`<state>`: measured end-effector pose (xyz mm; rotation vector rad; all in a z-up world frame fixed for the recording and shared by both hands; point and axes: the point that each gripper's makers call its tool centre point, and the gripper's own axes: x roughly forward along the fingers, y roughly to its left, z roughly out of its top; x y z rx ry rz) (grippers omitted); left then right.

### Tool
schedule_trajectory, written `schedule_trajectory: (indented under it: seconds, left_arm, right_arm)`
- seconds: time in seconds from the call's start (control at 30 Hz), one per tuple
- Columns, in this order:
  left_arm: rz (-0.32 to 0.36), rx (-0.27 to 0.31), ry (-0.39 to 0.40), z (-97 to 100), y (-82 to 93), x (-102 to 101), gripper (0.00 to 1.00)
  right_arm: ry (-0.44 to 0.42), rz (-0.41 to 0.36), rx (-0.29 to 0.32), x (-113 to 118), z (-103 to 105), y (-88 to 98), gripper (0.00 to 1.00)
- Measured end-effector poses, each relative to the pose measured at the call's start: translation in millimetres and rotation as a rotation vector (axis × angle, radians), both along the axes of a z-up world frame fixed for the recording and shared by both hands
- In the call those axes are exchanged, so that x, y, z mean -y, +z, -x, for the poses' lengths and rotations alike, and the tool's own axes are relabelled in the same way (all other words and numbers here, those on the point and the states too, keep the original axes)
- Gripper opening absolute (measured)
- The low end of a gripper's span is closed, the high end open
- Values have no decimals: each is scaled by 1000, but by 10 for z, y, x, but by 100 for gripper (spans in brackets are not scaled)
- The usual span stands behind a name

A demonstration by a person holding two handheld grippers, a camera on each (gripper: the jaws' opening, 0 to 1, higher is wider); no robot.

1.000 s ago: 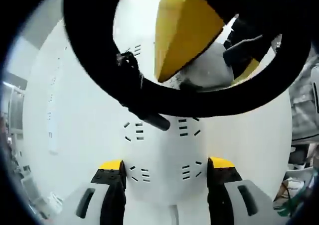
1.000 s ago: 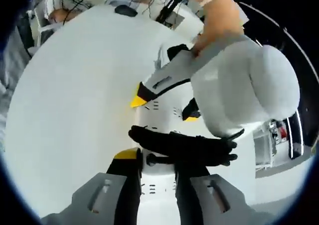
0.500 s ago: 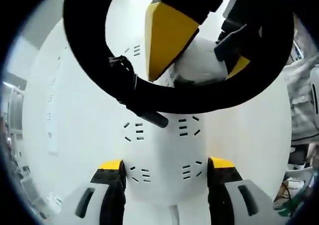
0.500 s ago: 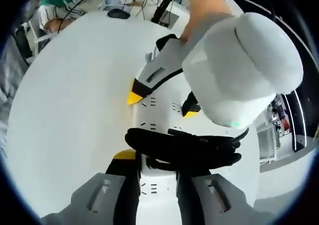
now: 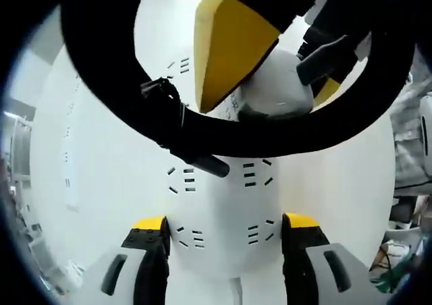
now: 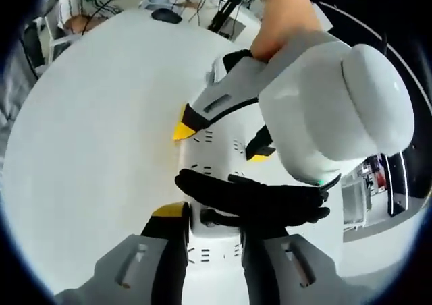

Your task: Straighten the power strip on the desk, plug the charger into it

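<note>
A white power strip [image 5: 223, 210] lies on the white desk [image 6: 88, 150]. My left gripper [image 5: 225, 224] holds it, one yellow-tipped jaw pressed on each long side. In the right gripper view the left gripper [image 6: 221, 142] straddles the power strip [image 6: 216, 160] just beyond my own jaws. My right gripper [image 6: 212, 224] is shut on a white charger [image 6: 210, 218], and the charger's black coiled cable [image 6: 250, 197] hangs across it. In the left gripper view the charger [image 5: 273, 92] hovers right above the strip's sockets in the right gripper [image 5: 277, 82], ringed by the cable [image 5: 202, 136].
A second long white slotted strip [image 5: 67, 156] lies on the desk to the left. A person's hand [image 6: 283, 21] holds the left gripper. Chairs, cables and a dark object [image 6: 165, 15] sit at the desk's far edge.
The right gripper with the charger and cable loop has shifted slightly over the strip. The left gripper keeps its hold in the same place.
</note>
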<state>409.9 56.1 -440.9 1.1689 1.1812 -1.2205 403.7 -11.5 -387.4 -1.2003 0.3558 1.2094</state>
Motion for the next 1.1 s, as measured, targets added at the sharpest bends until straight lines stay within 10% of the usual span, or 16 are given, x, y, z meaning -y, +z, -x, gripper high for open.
schedule_trajectory:
  seconds: [0.23, 0.7, 1.1]
  left_arm:
    - [89, 40, 72, -39, -79, 7, 100]
    - [265, 80, 100, 91, 77, 57, 100]
    - [360, 275, 137, 133, 334, -7, 100]
  right_arm:
    - [40, -44, -57, 73, 72, -51, 45]
    - [-59, -322, -77, 88, 28, 106, 85]
    - [-145, -524, -129, 153, -1, 169, 97]
